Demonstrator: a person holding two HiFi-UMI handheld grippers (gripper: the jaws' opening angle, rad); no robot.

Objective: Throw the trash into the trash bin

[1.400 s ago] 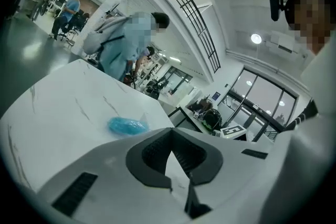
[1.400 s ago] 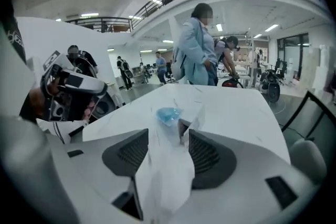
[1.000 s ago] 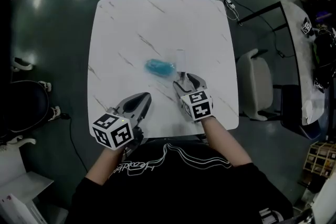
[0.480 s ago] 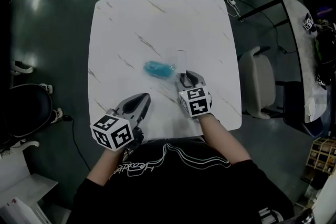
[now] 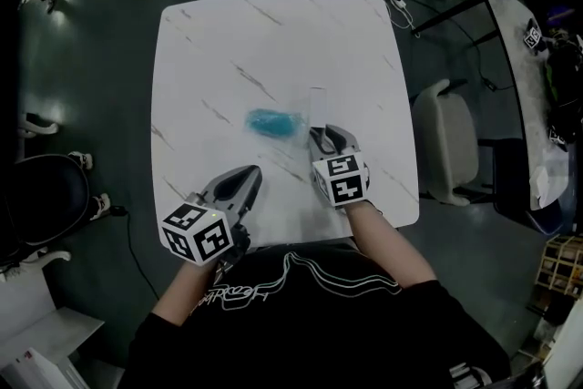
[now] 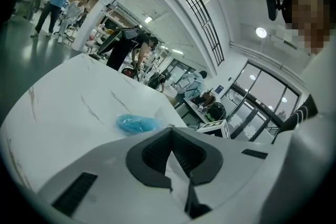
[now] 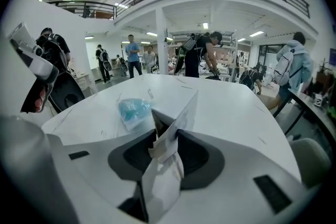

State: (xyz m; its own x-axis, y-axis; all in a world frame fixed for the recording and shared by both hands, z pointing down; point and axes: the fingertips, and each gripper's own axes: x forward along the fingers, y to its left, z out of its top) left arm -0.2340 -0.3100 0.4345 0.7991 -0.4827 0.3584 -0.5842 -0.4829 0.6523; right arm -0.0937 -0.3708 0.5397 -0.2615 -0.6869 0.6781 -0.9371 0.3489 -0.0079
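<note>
A crumpled blue piece of trash (image 5: 273, 121) lies near the middle of the white marble table (image 5: 273, 32); it also shows as a blue lump (image 6: 137, 123) in the left gripper view and as blue trash (image 7: 134, 110) in the right gripper view. A clear-white wrapper (image 5: 315, 107) lies just right of it. My right gripper (image 5: 327, 139) reaches it from the near side, its jaws closing with the creased wrapper (image 7: 176, 123) standing pinched between them. My left gripper (image 5: 241, 180) rests shut and empty near the table's front edge, well short of the blue trash.
A pale chair (image 5: 444, 146) stands at the table's right side, and a black chair (image 5: 41, 196) off to the left. A desk with bags (image 5: 547, 77) runs along the far right. People walk on the dark floor beyond the table.
My right gripper's fingers have drawn together around the wrapper. My left gripper has stayed put. People beyond the table have moved on.
</note>
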